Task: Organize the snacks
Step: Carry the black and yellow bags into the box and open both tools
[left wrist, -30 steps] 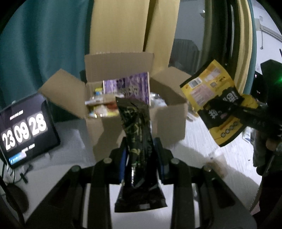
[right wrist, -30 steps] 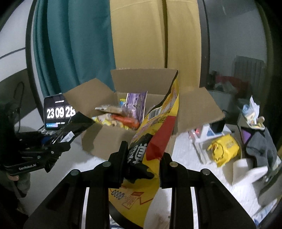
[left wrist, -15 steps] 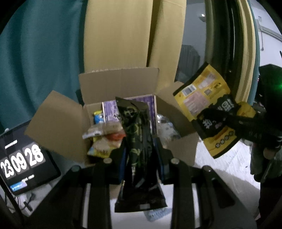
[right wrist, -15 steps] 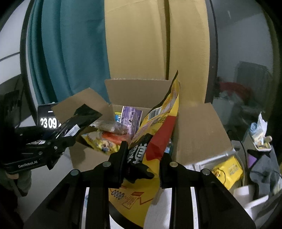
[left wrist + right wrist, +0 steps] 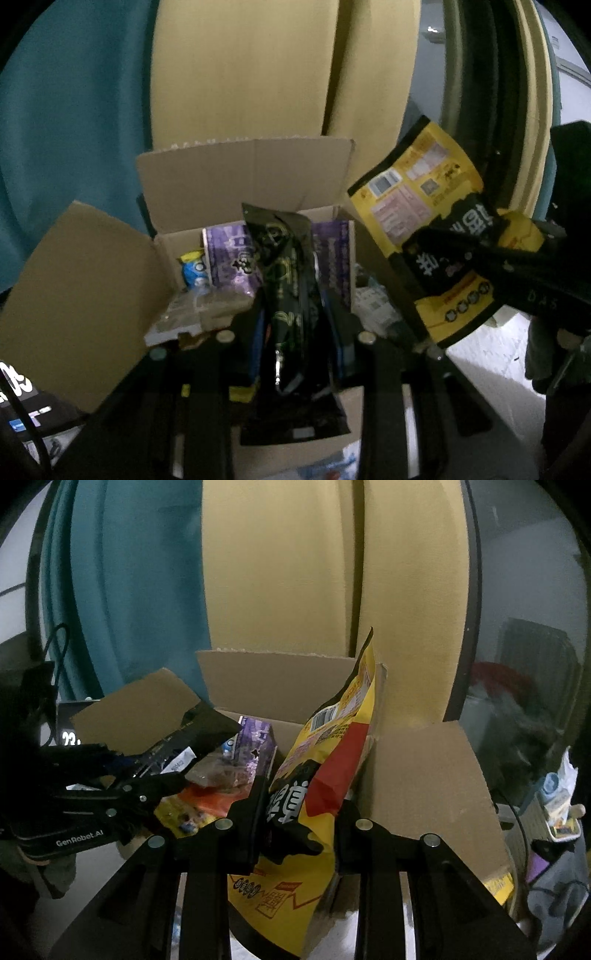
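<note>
The left tongs are clamped on a black snack pouch, held upright over the open cardboard box; the right tongs are clamped on a yellow snack bag at about 3 o'clock of the box. Both packs look light, soft and crinkly, probably slippery foil, with contents that may crush. A hold on the flat sealed edge seems safest.
</note>
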Available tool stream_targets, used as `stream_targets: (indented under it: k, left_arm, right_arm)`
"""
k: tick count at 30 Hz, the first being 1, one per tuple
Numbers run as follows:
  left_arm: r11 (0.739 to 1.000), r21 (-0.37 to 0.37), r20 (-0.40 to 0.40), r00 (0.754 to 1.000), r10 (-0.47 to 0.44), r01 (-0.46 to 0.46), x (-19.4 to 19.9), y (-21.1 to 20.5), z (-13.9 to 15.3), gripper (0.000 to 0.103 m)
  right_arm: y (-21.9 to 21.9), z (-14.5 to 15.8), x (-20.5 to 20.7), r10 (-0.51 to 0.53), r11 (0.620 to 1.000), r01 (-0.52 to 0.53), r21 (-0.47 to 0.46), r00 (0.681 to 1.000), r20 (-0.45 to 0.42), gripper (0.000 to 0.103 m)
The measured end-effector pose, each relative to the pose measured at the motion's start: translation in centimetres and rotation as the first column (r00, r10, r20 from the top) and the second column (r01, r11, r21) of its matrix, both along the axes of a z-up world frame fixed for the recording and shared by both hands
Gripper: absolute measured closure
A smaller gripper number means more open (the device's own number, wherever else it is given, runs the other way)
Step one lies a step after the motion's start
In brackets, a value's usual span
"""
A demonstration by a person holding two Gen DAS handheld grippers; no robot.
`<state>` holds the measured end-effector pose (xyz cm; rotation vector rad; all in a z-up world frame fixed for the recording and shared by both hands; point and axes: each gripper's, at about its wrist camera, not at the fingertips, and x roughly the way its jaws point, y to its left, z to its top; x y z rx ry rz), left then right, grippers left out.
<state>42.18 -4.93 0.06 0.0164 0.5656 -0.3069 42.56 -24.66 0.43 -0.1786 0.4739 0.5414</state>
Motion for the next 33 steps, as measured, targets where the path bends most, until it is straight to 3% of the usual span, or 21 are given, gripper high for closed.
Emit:
stream_targets:
  k: [14,15,16,18,19,33]
  left_arm:
    - [1.000,-0.020,-0.110,0.994,0.022,-0.024,4.0,0.6,-2.8,0.071]
    - [0.999,-0.024,-0.114,0.993,0.027,-0.030,4.0,0.7,-2.8,0.068]
    - [0.999,-0.025,-0.110,0.993,0.031,-0.034,3.8,0.7,-2.7,0.059]
    - [0.999,-0.036,-0.099,0.995,0.030,-0.034,3.4,0.9,-2.3,0.045]
    - [0.999,-0.041,-0.095,0.995,0.029,-0.033,3.2,0.9,-2.1,0.040]
    - [0.997,-0.057,-0.029,0.998,0.051,-0.053,-0.8,1.4,0.9,0.033]
  right_arm:
    - [3.2,-3.7,5.0,0.011,1.000,-0.013,-0.018,0.996,-0.089,0.073]
    - [3.4,-4.2,5.2,0.007,0.999,-0.011,-0.030,0.995,-0.104,0.071]
    - [3.5,-4.5,5.3,0.003,0.999,-0.007,-0.039,0.994,-0.111,0.067]
    - [3.7,-4.8,5.2,-0.014,0.998,0.008,-0.057,0.994,-0.105,0.041]
    - [3.6,-4.7,5.0,-0.020,0.998,0.014,-0.058,0.995,-0.101,0.038]
    - [1.7,-1.8,1.2,-0.060,0.996,0.057,-0.065,0.997,-0.045,0.037]
